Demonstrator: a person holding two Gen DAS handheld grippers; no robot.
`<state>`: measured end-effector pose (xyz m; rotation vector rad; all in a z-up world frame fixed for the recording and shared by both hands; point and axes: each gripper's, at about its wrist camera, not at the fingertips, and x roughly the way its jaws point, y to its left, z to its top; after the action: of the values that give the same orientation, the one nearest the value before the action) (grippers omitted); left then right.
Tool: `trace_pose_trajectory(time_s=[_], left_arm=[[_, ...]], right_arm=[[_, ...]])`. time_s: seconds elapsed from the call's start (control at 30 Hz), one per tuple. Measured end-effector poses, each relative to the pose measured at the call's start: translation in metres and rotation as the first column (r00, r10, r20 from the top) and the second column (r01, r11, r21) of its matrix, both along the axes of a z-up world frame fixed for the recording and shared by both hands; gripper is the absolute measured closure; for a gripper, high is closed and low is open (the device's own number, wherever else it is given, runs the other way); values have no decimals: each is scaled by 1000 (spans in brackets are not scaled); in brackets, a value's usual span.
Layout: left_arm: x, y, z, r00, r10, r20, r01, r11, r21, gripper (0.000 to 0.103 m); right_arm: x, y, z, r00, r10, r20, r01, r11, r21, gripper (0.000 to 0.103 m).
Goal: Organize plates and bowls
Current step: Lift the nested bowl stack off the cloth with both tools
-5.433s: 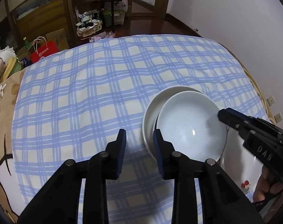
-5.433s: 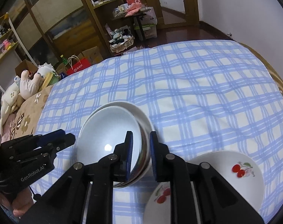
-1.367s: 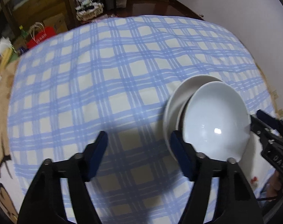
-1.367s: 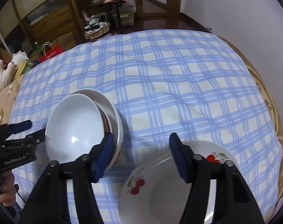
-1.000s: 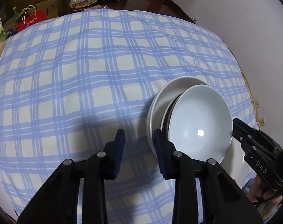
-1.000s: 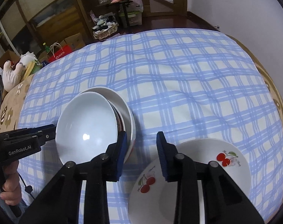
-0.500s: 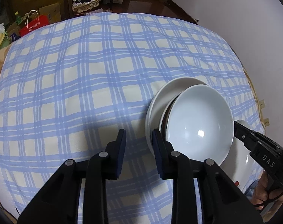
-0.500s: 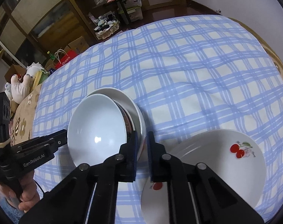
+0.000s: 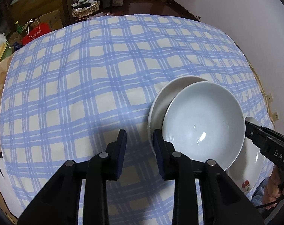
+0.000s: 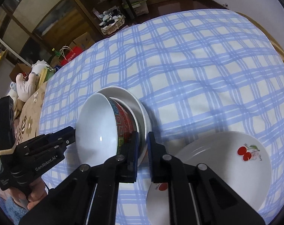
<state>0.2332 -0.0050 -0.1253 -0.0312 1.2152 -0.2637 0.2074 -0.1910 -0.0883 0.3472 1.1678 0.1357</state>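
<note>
Left wrist view: my left tongs (image 9: 140,134) hung part open over the bare check cloth (image 9: 85,75), with nothing between the pads. The stack lay just right of them, toward the table's (image 9: 243,56) near right edge. In it the top bowl (image 9: 203,120) was tilted inside the outer bowl (image 9: 160,101). My right pad sat right beside the outer bowl's left rim; I couldn't tell if it touched. The right tongs (image 9: 249,129) came in from the opposite side, tip at the top bowl's rim. The cherry plates (image 9: 250,161) lay past them, at the near edge.

Right wrist view: the right tongs were nearly closed, and the outer bowl's rim ran up between the pads. I read that as a pinch on that rim. The top bowl leaned left, away from that grip and toward the left tongs, whose tip sat at its far rim.

Judgement: the stack sat between both hands with the right one holding it, so the next move turned on that rim pinch. Both tongs pointed steeply down.
</note>
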Motion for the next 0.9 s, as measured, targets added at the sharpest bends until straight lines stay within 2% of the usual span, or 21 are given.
trace_pose_trajectory(time_s=[0.13, 0.37, 0.53, 0.9], left_arm=[[-1, -1, 1, 1000, 2, 2, -2, 1000, -1, 73], [0, 5, -1, 1000, 17, -25, -18, 999, -34, 72], [0, 6, -1, 1000, 17, -26, -18, 999, -30, 71], [-1, 0, 1, 1000, -7, -15, 7, 999, -34, 74]], right_arm=[[1, -3, 0, 999, -31, -15, 31, 999, 42, 91], [-3, 0, 8, 1000, -26, 13, 26, 1000, -17, 91], [-2, -3, 8, 1000, -23, 16, 23, 1000, -3, 91], [-3, 7, 1, 1000, -15, -1, 15, 990, -139, 91]])
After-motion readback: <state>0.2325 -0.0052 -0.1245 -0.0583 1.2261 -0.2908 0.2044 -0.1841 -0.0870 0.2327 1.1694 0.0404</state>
